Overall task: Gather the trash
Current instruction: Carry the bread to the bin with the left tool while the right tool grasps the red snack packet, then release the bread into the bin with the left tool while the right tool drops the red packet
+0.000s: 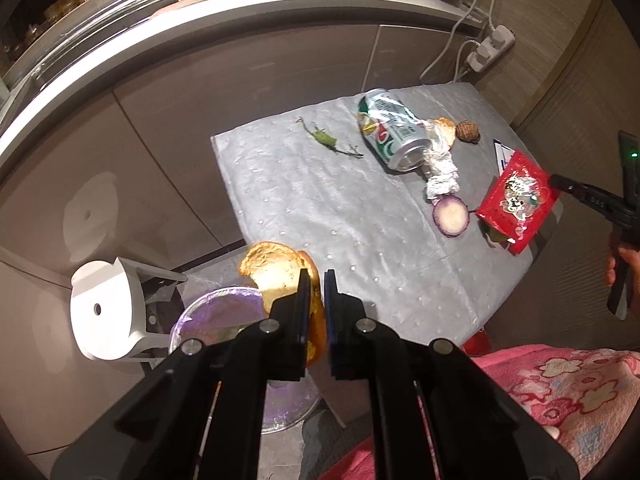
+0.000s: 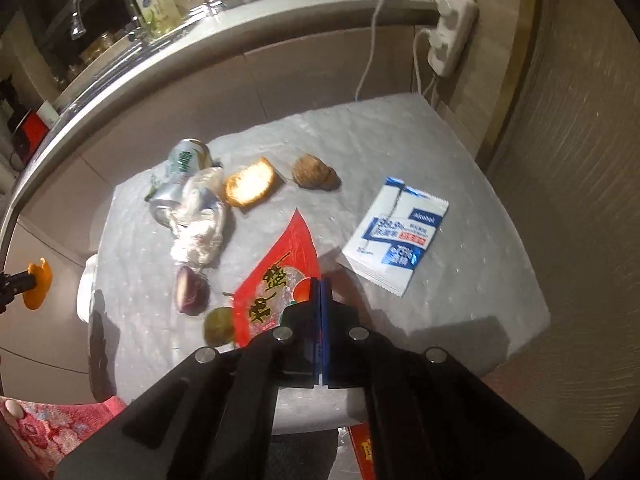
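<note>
My left gripper [image 1: 317, 274] is shut on an orange peel [image 1: 276, 268] and holds it above a purple-lined bin [image 1: 216, 312] left of the table; the peel also shows in the right wrist view [image 2: 38, 283]. My right gripper [image 2: 321, 280] is shut on a red snack wrapper [image 2: 280, 280], lifted over the grey mat [image 2: 460, 280]; the wrapper also shows in the left wrist view [image 1: 518, 200]. On the mat lie a crushed can [image 1: 394, 132], crumpled tissue [image 1: 440, 172], an onion half [image 1: 451, 216], a bread piece [image 2: 250, 186], a brown shell [image 2: 314, 176], a wipes packet [image 2: 396, 236] and a green stem [image 1: 326, 140].
A white bin lid [image 1: 108, 312] stands open left of the bin. The counter edge [image 1: 200, 20] with a sink runs behind. A power strip [image 2: 452, 32] with cables hangs on the wall behind the table. A pink floral cloth [image 1: 560, 392] is at lower right.
</note>
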`<state>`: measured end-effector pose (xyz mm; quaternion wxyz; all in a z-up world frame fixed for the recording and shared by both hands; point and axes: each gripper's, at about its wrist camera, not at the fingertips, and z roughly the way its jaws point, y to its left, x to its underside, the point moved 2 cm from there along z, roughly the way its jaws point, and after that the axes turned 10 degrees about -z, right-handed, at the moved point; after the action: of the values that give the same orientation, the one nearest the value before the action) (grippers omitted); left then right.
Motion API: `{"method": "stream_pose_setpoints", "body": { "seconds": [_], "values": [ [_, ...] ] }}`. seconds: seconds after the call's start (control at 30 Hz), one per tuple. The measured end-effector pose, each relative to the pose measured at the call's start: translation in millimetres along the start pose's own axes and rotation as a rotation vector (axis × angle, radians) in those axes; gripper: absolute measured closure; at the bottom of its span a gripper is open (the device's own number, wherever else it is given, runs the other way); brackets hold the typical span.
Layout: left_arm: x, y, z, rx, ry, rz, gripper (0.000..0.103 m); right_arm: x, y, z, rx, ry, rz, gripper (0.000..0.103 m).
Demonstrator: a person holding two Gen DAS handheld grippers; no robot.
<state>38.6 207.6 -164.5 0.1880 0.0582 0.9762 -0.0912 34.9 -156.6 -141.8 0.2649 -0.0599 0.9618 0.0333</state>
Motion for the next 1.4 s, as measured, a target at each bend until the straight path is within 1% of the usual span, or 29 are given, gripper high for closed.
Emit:
{"method": "stream_pose_setpoints", "body": {
  "seconds": [0.13,0.27,0.4,0.5,0.67,0.83,0.93,1.03,1.1,1.13,1.17,1.23,1.4],
  "values": [
    [12.6,41.6,0.8,-0.029,0.009,-0.053,0.096,-25.2,34.7,-31.3,-0.011,-0.06,-0.075,0.102],
    [34.5,82.5,14.1,-0.06,0.045,-0.089,0.096,-46.6,74.0,-57.1,-0.033,-0.11,-0.136,0.102],
    [62.3,113.7,41.8,-0.09,0.099,-0.107,0.096,-62.7,113.5,-77.7,-0.06,-0.147,-0.189,0.102],
    [82.4,130.6,71.5,-0.1,0.151,-0.109,0.096,-69.3,142.8,-91.3,-0.076,-0.158,-0.229,0.102],
    [112.7,142.2,132.2,-0.096,0.249,-0.093,0.096,-74.0,188.4,-104.4,-0.097,-0.154,-0.294,0.102],
    [138.5,139.9,187.9,-0.089,0.35,-0.052,0.096,-73.5,223.0,-112.2,-0.115,-0.144,-0.347,0.102],
    [145.9,139.4,209.4,-0.073,0.391,-0.046,0.096,-71.7,237.5,-114.9,-0.121,-0.135,-0.364,0.102],
    [146.6,136.8,217.8,-0.059,0.407,-0.044,0.096,-70.1,246.9,-116.4,-0.128,-0.129,-0.374,0.102],
    [145.8,134.4,218.0,-0.06,0.403,-0.033,0.091,-69.0,250.3,-117.0,-0.135,-0.125,-0.377,0.102],
    [144.2,133.8,218.0,-0.062,0.399,-0.028,0.08,-68.7,251.8,-117.0,-0.136,-0.124,-0.379,0.102],
    [142.9,132.8,216.4,-0.063,0.39,-0.026,0.063,-68.3,252.9,-116.9,-0.139,-0.122,-0.38,0.102],
    [137.8,131.1,209.7,-0.071,0.356,-0.024,0.046,-67.4,254.4,-116.7,-0.143,-0.121,-0.381,0.102],
    [127.7,128.7,190.2,-0.056,0.322,-0.034,0.046,-64.5,260.0,-115.9,-0.164,-0.12,-0.392,0.102]
  ]
}}
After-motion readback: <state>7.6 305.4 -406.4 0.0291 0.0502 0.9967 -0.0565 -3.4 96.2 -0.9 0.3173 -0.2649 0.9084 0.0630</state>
